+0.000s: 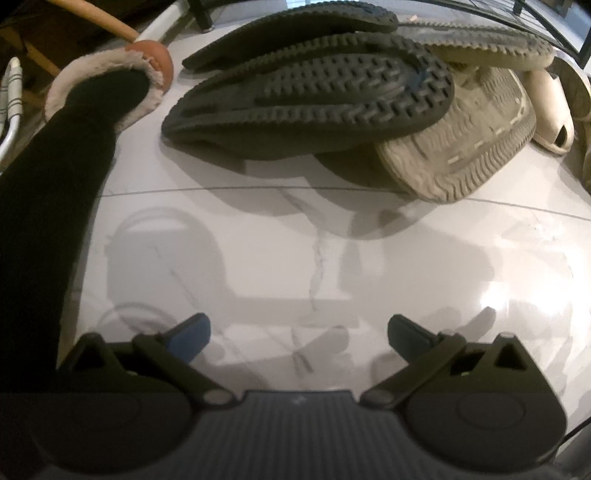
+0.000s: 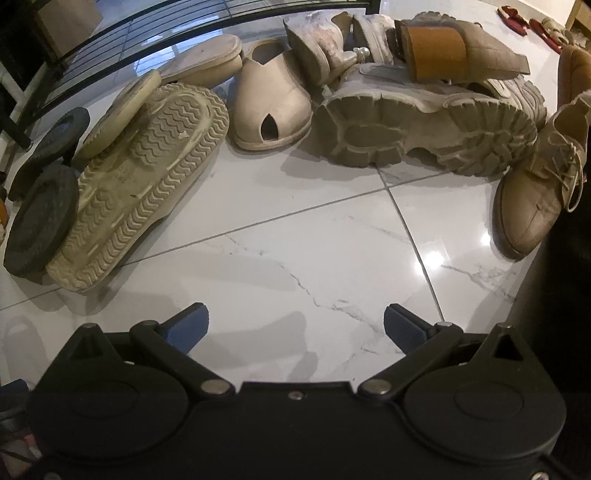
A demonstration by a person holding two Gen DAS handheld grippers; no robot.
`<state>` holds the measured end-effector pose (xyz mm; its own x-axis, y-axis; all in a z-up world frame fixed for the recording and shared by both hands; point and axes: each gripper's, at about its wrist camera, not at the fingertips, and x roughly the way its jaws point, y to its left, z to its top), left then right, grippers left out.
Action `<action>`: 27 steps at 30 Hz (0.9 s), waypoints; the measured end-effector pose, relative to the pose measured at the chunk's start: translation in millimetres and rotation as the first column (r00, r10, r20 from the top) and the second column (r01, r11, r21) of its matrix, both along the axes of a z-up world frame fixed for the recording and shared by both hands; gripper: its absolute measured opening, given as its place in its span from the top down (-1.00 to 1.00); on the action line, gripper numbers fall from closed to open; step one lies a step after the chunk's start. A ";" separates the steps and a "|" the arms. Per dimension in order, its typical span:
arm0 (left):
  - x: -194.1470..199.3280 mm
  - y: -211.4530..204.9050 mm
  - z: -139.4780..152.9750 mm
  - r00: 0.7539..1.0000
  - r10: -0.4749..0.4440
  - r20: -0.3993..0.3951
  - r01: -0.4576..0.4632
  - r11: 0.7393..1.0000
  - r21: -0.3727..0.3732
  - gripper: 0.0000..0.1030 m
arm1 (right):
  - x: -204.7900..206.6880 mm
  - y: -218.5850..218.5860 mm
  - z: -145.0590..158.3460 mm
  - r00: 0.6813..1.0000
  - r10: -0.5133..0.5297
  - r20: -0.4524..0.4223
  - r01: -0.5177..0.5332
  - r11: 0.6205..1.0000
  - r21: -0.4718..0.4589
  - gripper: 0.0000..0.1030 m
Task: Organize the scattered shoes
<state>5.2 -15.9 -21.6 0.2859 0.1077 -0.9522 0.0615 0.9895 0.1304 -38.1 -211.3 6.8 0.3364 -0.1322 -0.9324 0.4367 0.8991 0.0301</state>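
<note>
My left gripper [image 1: 297, 332] is open and empty above the marble floor. Ahead of it lie dark grey slippers [image 1: 310, 92] soles up, on a beige shoe [image 1: 461, 140] also sole up. A black boot with a fleece cuff [image 1: 99, 96] stands at the left. My right gripper [image 2: 295, 325] is open and empty. Ahead of it lie a beige sole-up shoe [image 2: 144, 177], a cream peep-toe shoe [image 2: 273, 107], a chunky white sneaker on its side [image 2: 428, 129], a block-heel shoe [image 2: 454, 48] and a tan lace-up boot [image 2: 539, 192].
A black wire shoe rack [image 2: 110, 40] stands at the back left in the right wrist view, its frame also showing in the left wrist view [image 1: 535, 14]. A plunger [image 1: 151, 55] stands behind the black boot. Red shoes [image 2: 517, 18] lie far right.
</note>
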 end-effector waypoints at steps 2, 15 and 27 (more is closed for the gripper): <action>-0.5 -0.7 0.6 1.000 -0.003 0.002 0.003 1.000 0.003 -0.99 | 0.2 -0.6 -0.8 1.000 0.001 -0.001 -0.001 1.000 0.006 -1.00; -2.0 -4.0 7.9 0.999 -0.018 0.047 0.018 1.000 0.005 -0.99 | -0.7 -7.5 -9.8 0.999 -0.046 0.011 0.046 0.999 0.002 -1.00; -0.9 -4.6 7.8 0.998 -0.024 0.050 0.024 1.000 -0.002 -0.99 | 1.9 -1.2 -9.1 0.999 -0.008 0.037 0.010 0.998 -0.061 -1.00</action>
